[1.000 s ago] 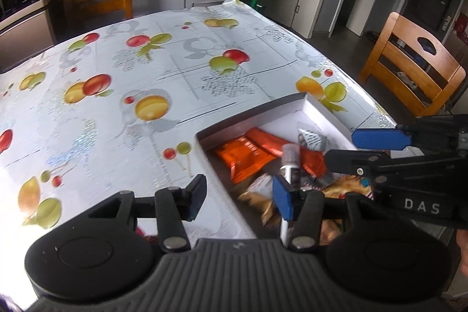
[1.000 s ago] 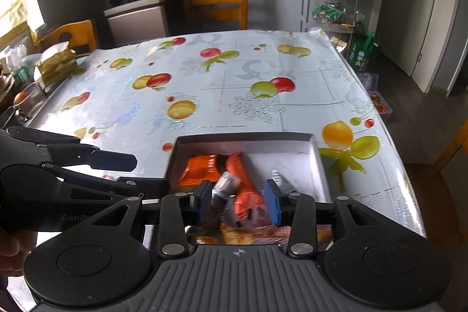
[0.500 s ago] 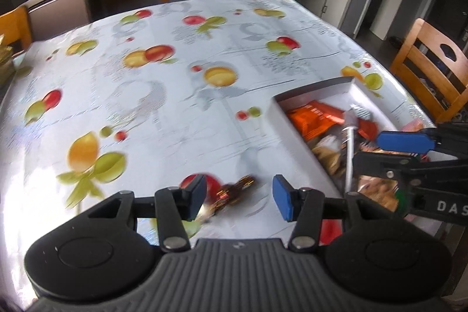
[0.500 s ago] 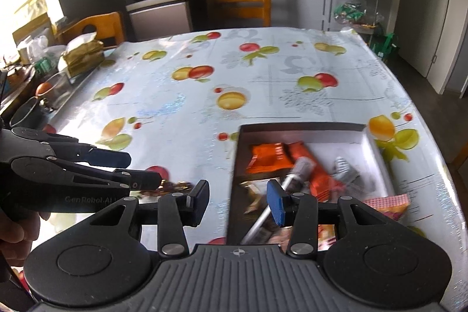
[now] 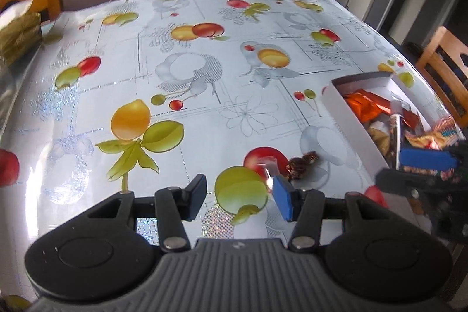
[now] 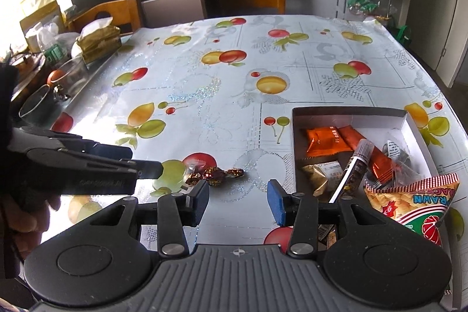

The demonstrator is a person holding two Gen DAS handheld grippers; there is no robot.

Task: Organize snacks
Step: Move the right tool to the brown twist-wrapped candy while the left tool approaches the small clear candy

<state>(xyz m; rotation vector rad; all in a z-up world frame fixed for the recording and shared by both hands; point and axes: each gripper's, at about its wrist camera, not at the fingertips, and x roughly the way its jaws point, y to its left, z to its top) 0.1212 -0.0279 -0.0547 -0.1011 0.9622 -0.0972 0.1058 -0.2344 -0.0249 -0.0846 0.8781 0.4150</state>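
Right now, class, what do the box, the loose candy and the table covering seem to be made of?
Box: matte white cardboard, apparently; thin folded walls.
Candy: glossy foil or plastic wrapper; crinkled, with twisted ends.
Table covering: probably vinyl; it shows glare and a printed fruit pattern.

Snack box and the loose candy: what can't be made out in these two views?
- Snack box: left wrist view, near end hidden by right gripper.
- Box's near corner: right wrist view, behind that gripper's own body.
- Wrapped candy: print too small.
- Prawn cracker bag: bottom hidden.
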